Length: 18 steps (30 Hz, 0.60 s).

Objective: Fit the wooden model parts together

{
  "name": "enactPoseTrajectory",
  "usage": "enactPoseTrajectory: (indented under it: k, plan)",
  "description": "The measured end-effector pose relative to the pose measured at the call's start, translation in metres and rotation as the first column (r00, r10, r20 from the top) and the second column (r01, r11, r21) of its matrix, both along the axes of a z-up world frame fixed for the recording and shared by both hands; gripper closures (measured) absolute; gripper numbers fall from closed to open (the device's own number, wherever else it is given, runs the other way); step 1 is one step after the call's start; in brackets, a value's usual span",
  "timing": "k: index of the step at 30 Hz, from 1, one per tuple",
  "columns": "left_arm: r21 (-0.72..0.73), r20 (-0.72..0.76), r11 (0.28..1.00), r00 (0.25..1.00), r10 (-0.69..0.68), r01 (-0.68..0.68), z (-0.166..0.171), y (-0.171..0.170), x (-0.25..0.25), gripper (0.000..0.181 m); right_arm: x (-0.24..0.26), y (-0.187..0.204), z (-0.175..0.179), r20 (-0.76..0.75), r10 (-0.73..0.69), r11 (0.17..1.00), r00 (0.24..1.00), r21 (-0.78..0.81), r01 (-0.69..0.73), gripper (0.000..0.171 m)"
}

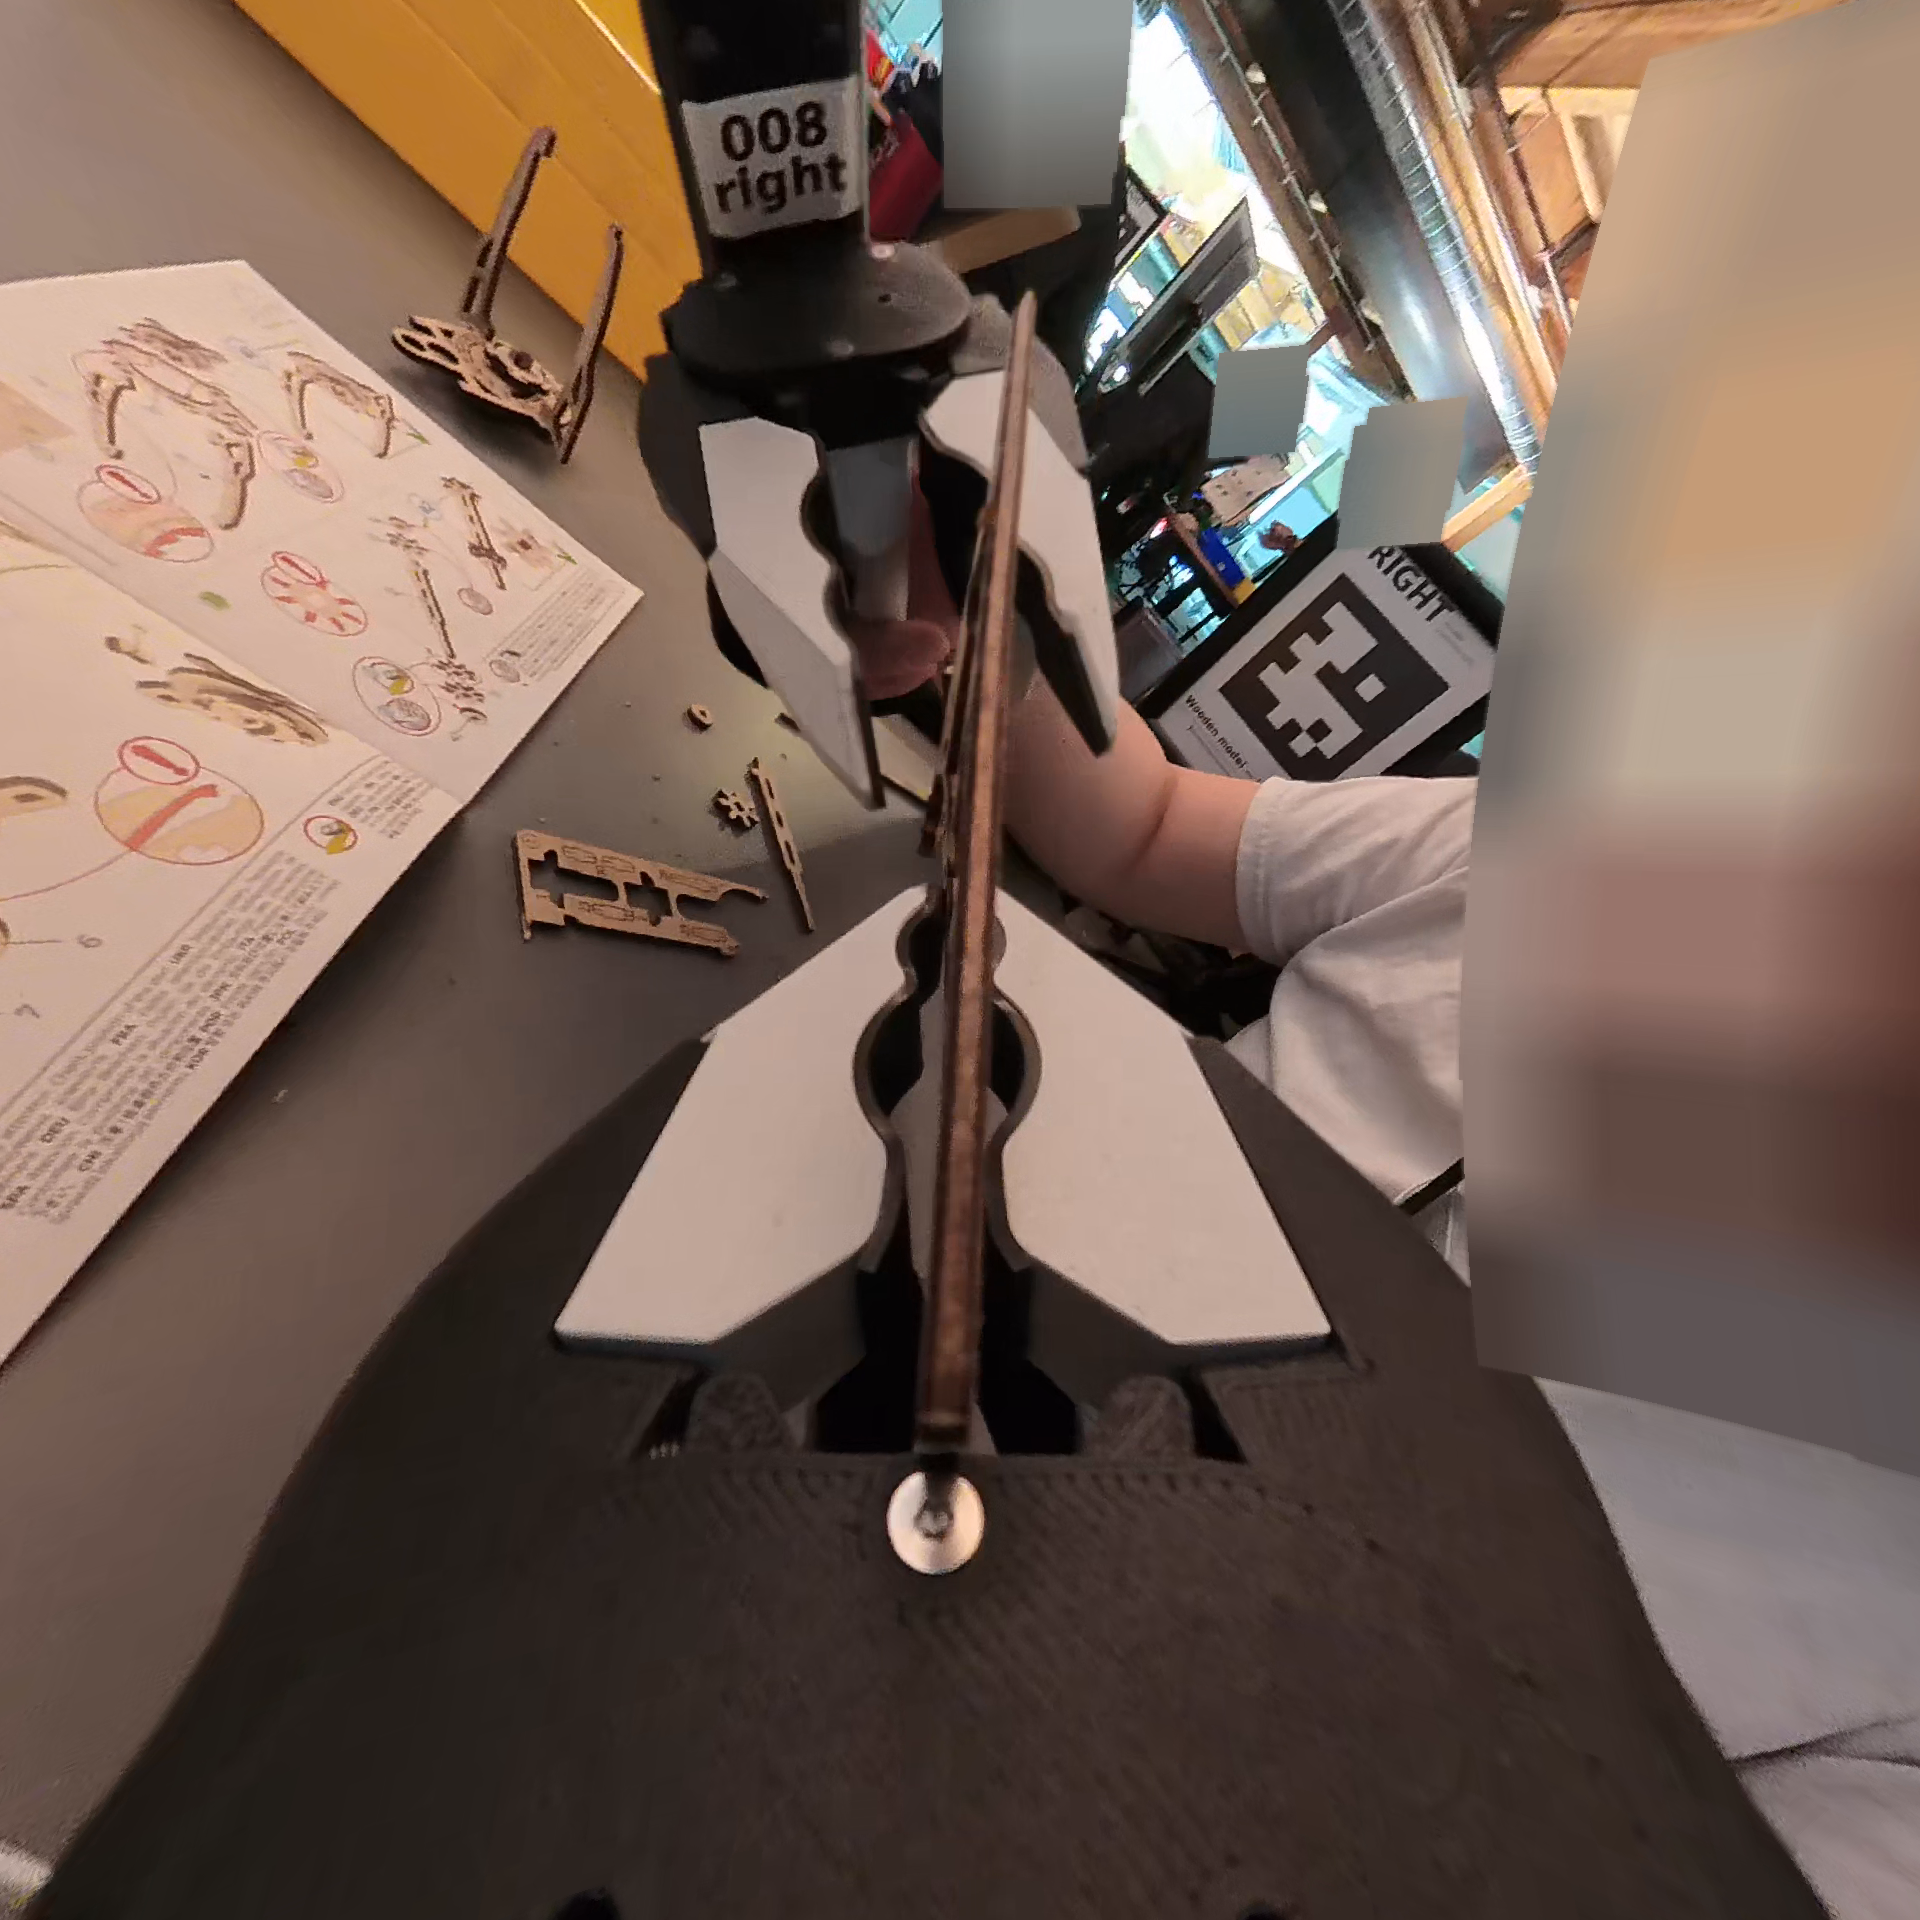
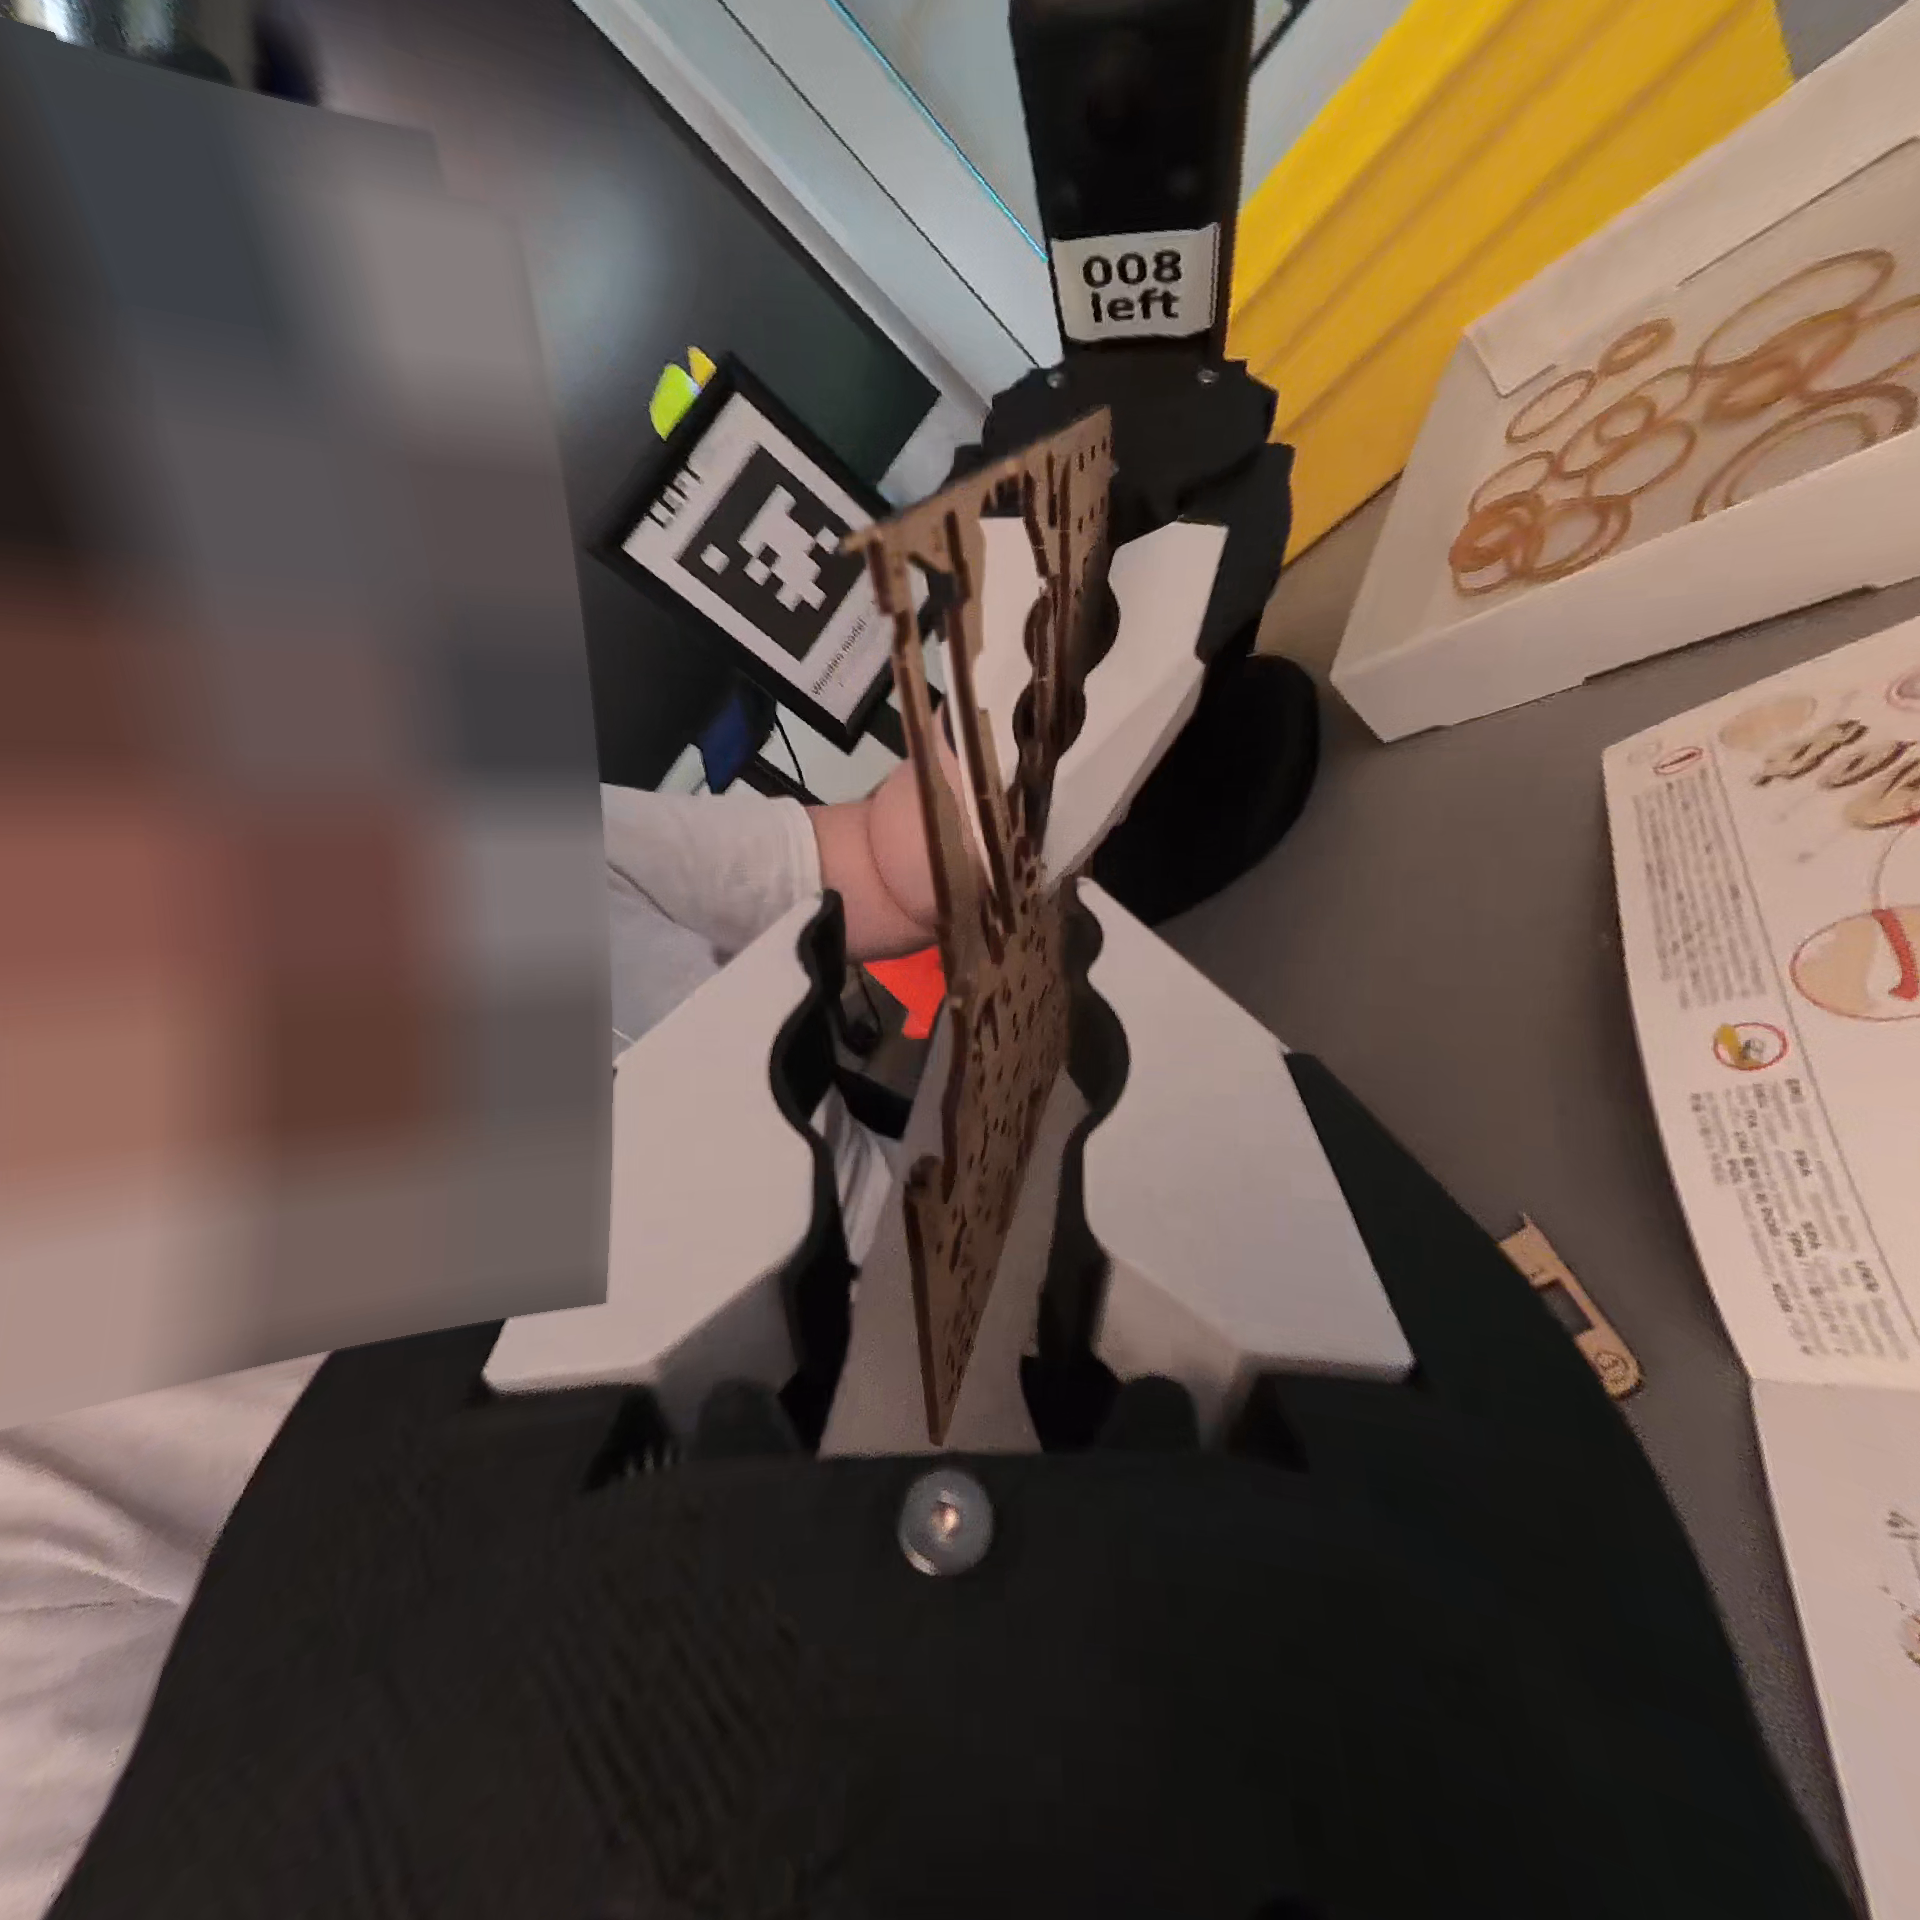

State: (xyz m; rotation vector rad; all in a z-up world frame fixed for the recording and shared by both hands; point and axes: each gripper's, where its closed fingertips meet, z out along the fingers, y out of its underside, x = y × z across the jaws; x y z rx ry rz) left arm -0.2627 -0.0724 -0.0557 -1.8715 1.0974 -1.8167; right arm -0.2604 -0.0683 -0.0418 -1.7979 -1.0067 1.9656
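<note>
Left wrist view shows our left tongs (image 1: 951, 935) clamped on a thin laser-cut plywood sheet (image 1: 971, 935), seen edge-on and held up off the desk (image 1: 436, 1195). Facing us, the right tongs (image 1: 977, 758) straddle the same sheet at its far end with the jaws parted. In the right wrist view those right tongs (image 2: 951, 914) stand visibly apart around the sheet (image 2: 1003, 1039), not pinching it, while the left tongs (image 2: 1039, 831) grip it from the opposite side.

We judge this sheet light but brittle: it is riddled with cut-outs, so thin bridges will snap if twisted. Better to hold it flat-faced near a solid border, close to the piece we want to press out, and keep both grips in one plane.

Loose wooden parts (image 1: 623, 894) lie on the desk beside the instruction sheet (image 1: 239, 644), and a partly built wooden model (image 1: 520, 353) stands near the yellow box (image 1: 540, 156) at the far edge.
</note>
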Motion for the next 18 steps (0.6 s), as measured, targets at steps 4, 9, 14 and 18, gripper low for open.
enactPoseTrajectory:
  k: [4,9,14,18]
  plan:
    - [0.001,-0.041,1.000,0.999,-0.003,0.003,-0.008,-0.001,0.003,0.181,-0.005,0.002,-0.012,0.078,-0.032,0.998,0.996,0.056,0.028,0.147]
    - [0.016,-0.058,1.000,0.998,-0.005,0.006,-0.010,-0.003,0.004,0.180,-0.007,0.002,-0.016,0.095,-0.038,0.996,0.995,0.079,0.031,0.162]
    - [0.010,-0.063,1.000,0.998,-0.013,0.014,-0.012,-0.002,0.002,0.181,-0.008,0.001,-0.018,0.075,-0.021,0.998,0.997,0.064,0.017,0.165]
    - [0.042,-0.094,0.999,0.996,0.003,0.001,-0.017,0.000,0.002,0.180,-0.009,0.004,-0.024,0.100,-0.038,0.997,0.994,0.075,0.030,0.166]
